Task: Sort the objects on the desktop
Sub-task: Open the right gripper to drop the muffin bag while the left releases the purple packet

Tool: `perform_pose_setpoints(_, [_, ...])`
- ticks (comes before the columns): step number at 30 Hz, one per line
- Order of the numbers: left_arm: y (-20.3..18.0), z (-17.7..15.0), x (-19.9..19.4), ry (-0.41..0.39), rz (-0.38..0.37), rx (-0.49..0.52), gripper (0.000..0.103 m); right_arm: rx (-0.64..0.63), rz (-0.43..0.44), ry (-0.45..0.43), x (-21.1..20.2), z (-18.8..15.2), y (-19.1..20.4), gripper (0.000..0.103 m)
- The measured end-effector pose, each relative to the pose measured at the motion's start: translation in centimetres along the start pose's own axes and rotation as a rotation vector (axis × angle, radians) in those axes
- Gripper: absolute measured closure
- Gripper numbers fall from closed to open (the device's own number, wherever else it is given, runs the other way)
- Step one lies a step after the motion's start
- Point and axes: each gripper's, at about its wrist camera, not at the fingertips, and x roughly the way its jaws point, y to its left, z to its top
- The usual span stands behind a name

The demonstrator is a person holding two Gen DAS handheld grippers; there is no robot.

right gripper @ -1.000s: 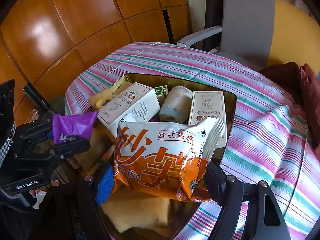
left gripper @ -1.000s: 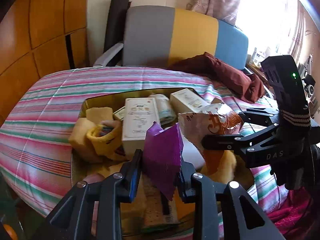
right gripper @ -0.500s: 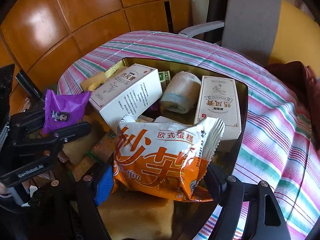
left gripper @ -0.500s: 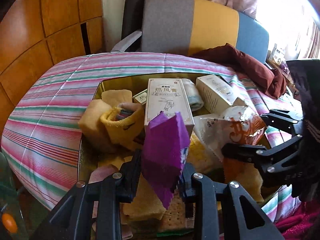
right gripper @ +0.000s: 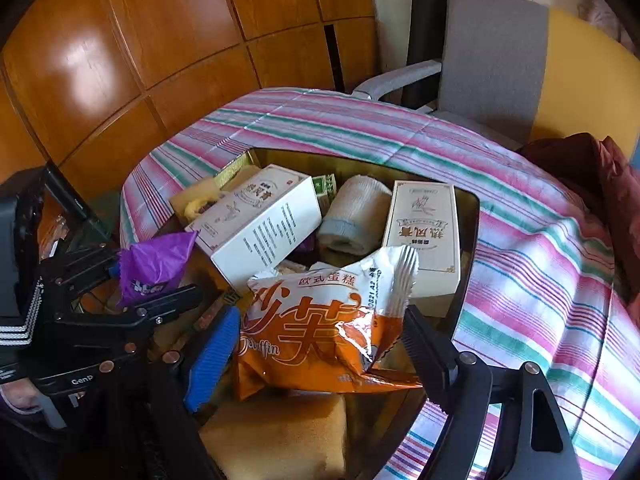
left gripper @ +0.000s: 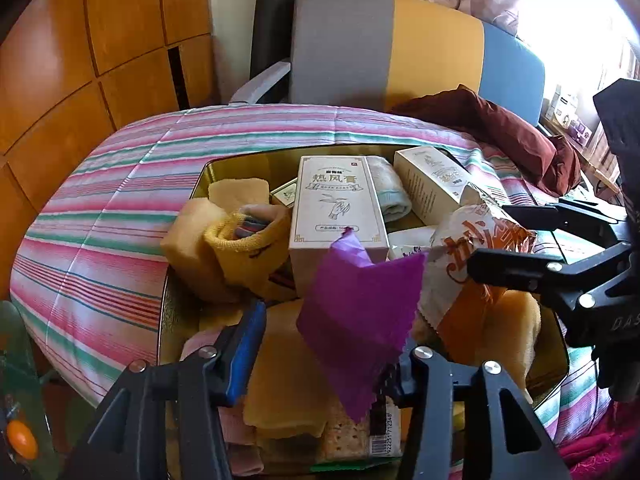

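Note:
A purple snack packet [left gripper: 360,312] stands between the fingers of my left gripper [left gripper: 328,340], whose jaws are opening. The packet leans on the right finger, with a gap to the blue left pad [left gripper: 244,352]. My right gripper [right gripper: 320,316] holds an orange and white snack bag [right gripper: 320,328] above a gold tray [right gripper: 468,216]. Its jaws are opening, but both pads still touch the bag. In the tray lie two white boxes [left gripper: 336,208] [right gripper: 420,236], a rolled pale towel [right gripper: 352,216] and yellow cloths [left gripper: 240,240]. The right gripper [left gripper: 490,238] also shows in the left wrist view.
The tray rests on a round table under a striped pink and green cloth [right gripper: 540,264]. A grey, yellow and blue chair [left gripper: 392,48] stands behind it, with a dark red cloth [left gripper: 500,132] on the table's far right. Wooden wall panels [right gripper: 160,40] stand at the left.
The left jaws have spread apart and the purple packet has tilted to the right finger. The orange bag has sagged a little between the right fingers. Both hands have stayed about where they were.

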Motion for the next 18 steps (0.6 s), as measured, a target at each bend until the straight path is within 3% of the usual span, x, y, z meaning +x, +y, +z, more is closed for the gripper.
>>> perform_pose_setpoints(9, [1.2, -0.8, -3.3, -0.097, -0.074, -0.034, 0.047, -0.03, -0.028, -0.031, -1.0, 0.1, 0.4, 0.028])
perform_pose_setpoints(12, [1.9, -1.5, -3.8, -0.13, -0.086, -0.041, 0.047, -0.052, -0.038, -0.032, -1.0, 0.1, 0.7, 0.036])
perform_pose_setpoints(18, [1.6, -1.2, -1.3, -0.066, -0.104, -0.044, 0.058, -0.086, -0.059, -0.028, -0.4, -0.2, 0.9, 0.04])
